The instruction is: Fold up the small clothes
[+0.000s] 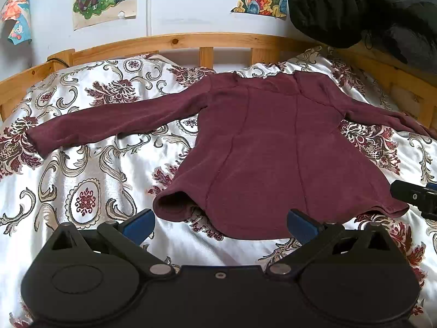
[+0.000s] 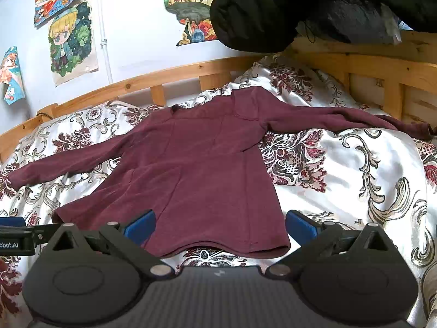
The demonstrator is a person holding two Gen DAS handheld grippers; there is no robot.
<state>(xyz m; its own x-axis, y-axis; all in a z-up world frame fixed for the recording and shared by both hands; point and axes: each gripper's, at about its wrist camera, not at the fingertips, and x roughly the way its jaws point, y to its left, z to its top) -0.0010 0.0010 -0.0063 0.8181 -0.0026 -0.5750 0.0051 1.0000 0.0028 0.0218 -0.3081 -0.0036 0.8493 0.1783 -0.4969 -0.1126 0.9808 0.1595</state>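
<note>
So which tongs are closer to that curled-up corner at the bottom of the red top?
Left. The left tongs sit right below the curled hem corner, open. The right tongs are open at the hem's other end, farther away.

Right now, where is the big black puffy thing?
The black puffy coat hangs at the upper right in both views, over the wooden bed rail, beyond the maroon top.

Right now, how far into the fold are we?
Done: maroon top lies spread flat on the bedspread, sleeves out. In hand: nothing; left tool and right tool are open at the hem. Left: every fold.
</note>
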